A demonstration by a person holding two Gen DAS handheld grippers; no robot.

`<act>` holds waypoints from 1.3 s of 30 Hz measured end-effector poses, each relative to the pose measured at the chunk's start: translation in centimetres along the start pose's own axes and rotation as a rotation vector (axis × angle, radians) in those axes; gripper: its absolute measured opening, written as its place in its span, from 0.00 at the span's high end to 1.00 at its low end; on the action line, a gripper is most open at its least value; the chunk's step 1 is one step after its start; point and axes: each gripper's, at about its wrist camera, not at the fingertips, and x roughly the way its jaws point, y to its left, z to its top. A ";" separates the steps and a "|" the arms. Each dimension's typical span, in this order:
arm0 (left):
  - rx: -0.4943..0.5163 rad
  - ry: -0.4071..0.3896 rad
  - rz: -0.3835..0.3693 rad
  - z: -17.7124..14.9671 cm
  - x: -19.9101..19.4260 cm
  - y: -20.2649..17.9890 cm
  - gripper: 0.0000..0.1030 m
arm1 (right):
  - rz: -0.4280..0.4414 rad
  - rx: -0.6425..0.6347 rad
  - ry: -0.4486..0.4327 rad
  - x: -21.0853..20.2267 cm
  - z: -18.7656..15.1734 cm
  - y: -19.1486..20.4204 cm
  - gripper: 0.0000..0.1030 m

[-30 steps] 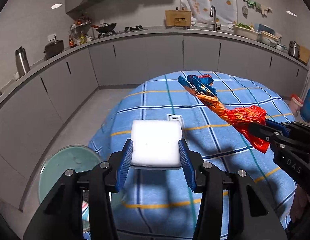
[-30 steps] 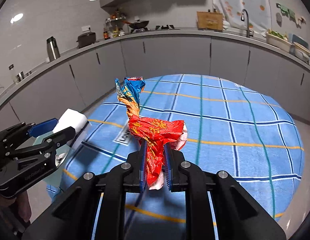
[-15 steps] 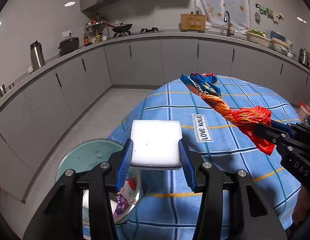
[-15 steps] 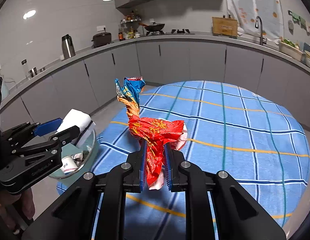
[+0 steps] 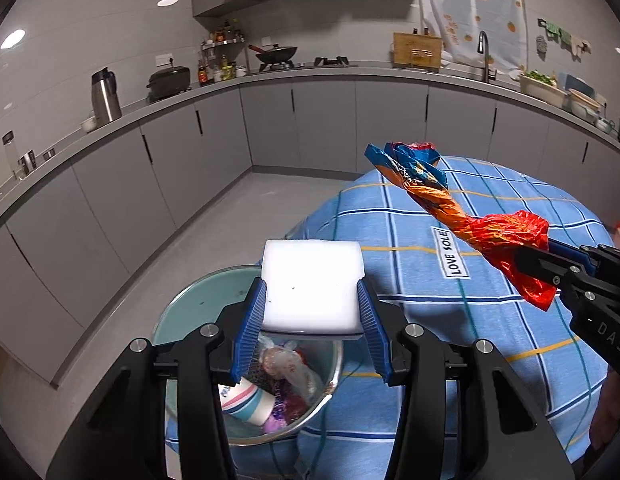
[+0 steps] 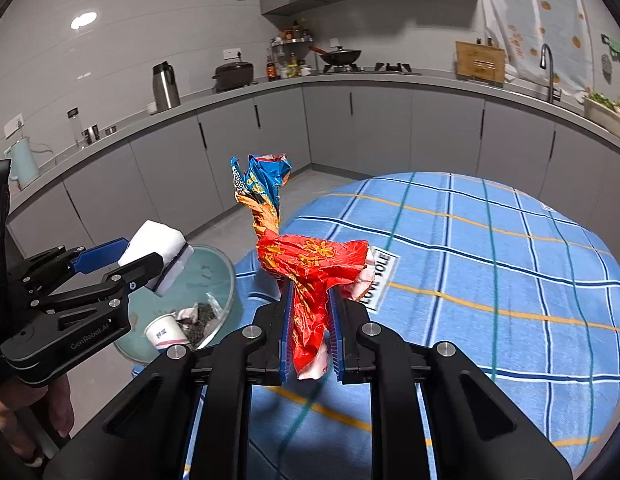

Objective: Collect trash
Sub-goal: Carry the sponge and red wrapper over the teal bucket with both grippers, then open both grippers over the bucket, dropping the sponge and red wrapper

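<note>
My left gripper (image 5: pixel 312 304) is shut on a white foam block (image 5: pixel 312 284) and holds it above the open trash bin (image 5: pixel 190 312), which stands on the floor beside the table and holds a paper cup (image 5: pixel 246 398) and wrappers. My right gripper (image 6: pixel 310 320) is shut on a twisted red, orange and blue snack wrapper (image 6: pixel 306 264), held up over the table's left edge. The wrapper also shows in the left wrist view (image 5: pixel 470 220), to the right of the block. The left gripper (image 6: pixel 150 264) with the block (image 6: pixel 158 244) shows over the bin (image 6: pixel 218 276) in the right wrist view.
A round table with a blue checked cloth (image 6: pixel 490 280) fills the right side; a "LOVE SOLE" label (image 5: pixel 452 252) lies on it. Grey kitchen cabinets (image 5: pixel 310 120) curve round the back, with a kettle, pots and a sink on the counter. Grey floor (image 5: pixel 230 220) lies left of the table.
Both grippers have moved left, away from the table's middle. The foam block now hangs over the trash bin, which has come into full view. Both grips are unchanged.
</note>
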 end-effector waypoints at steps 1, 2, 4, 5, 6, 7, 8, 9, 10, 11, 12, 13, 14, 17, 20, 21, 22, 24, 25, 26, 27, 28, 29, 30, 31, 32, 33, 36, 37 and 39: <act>-0.001 -0.002 0.009 -0.1 -0.1 0.4 0.54 | 0.003 -0.004 0.000 0.0 0.0 0.2 0.84; -0.005 -0.004 0.019 -0.2 -0.2 0.8 0.54 | 0.010 -0.009 0.000 0.2 0.1 0.6 0.84; -0.014 -0.005 0.031 -0.3 -0.4 1.5 0.54 | 0.023 -0.021 0.001 0.4 0.3 1.3 0.84; -0.017 -0.004 0.036 -0.5 -0.4 1.8 0.54 | 0.028 -0.026 0.001 0.5 0.3 1.7 0.84; -0.022 -0.002 0.045 -0.6 -0.5 2.2 0.54 | 0.034 -0.031 0.002 0.6 0.4 2.0 0.84; -0.027 -0.001 0.051 -0.7 -0.6 2.5 0.54 | 0.039 -0.035 0.003 0.7 0.4 2.3 0.84; -0.033 0.000 0.059 -0.8 -0.6 3.0 0.54 | 0.045 -0.041 0.003 0.8 0.4 2.6 0.84; -0.037 0.001 0.065 -0.9 -0.6 3.4 0.54 | 0.049 -0.045 0.004 1.0 0.5 3.0 0.84; -0.042 0.003 0.071 -0.9 -0.6 3.8 0.54 | 0.055 -0.051 0.006 1.1 0.6 3.4 0.84; -0.046 0.004 0.076 -1.0 -0.7 4.1 0.54 | 0.058 -0.054 0.006 1.2 0.6 3.7 0.84; -0.050 0.006 0.083 -1.0 -0.6 4.5 0.54 | 0.063 -0.059 0.008 1.4 0.7 4.0 0.84; -0.056 0.007 0.090 -1.0 -0.6 4.9 0.54 | 0.067 -0.062 0.011 1.5 0.7 4.2 0.84; -0.060 0.008 0.094 -1.0 -0.5 5.2 0.54 | 0.072 -0.066 0.013 1.7 0.7 4.5 0.84; -0.074 0.010 0.108 -1.2 -0.5 6.3 0.54 | 0.084 -0.079 0.017 2.1 0.9 5.3 0.84; -0.083 0.012 0.117 -1.3 -0.5 6.9 0.54 | 0.093 -0.093 0.022 2.5 1.0 6.2 0.84; -0.087 0.012 0.121 -1.3 -0.5 7.1 0.54 | 0.096 -0.096 0.025 2.7 1.1 6.3 0.84; -0.090 0.014 0.124 -1.4 -0.4 7.4 0.54 | 0.097 -0.099 0.027 2.9 1.1 6.6 0.84; -0.100 0.018 0.131 -1.4 -0.1 7.7 0.54 | 0.101 -0.110 0.035 3.3 1.2 7.1 0.84; -0.103 0.020 0.134 -1.5 -0.1 7.9 0.54 | 0.103 -0.115 0.039 3.5 1.2 7.4 0.84; -0.107 0.023 0.136 -1.6 0.0 8.1 0.54 | 0.105 -0.120 0.041 3.7 1.1 7.7 0.84; -0.113 0.025 0.137 -1.7 0.2 8.4 0.54 | 0.106 -0.126 0.044 3.9 1.1 7.9 0.84; -0.115 0.027 0.140 -1.7 0.3 8.5 0.54 | 0.108 -0.131 0.047 4.0 1.1 8.1 0.84; -0.118 0.029 0.142 -1.9 0.3 8.6 0.54 | 0.109 -0.138 0.051 4.3 1.0 8.4 0.84; -0.122 0.030 0.142 -2.0 0.4 8.8 0.54 | 0.108 -0.143 0.055 4.6 1.0 8.6 0.84; -0.125 0.033 0.145 -2.0 0.5 9.0 0.54 | 0.110 -0.150 0.061 4.9 1.0 8.9 0.84; -0.127 0.035 0.146 -2.1 0.6 9.0 0.54 | 0.110 -0.154 0.065 5.2 0.9 9.0 0.84; -0.129 0.038 0.145 -2.2 0.7 9.0 0.53 | 0.110 -0.159 0.071 5.6 0.9 9.2 0.83; -0.141 0.044 0.150 -2.5 1.1 9.4 0.48 | 0.115 -0.171 0.084 6.8 0.7 9.6 0.81; -0.143 0.048 0.145 -2.6 1.2 9.4 0.48 | 0.125 -0.174 0.090 7.2 0.7 9.7 0.80; -0.141 0.056 0.153 -2.8 1.5 9.4 0.46 | 0.136 -0.174 0.096 7.9 0.5 9.9 0.66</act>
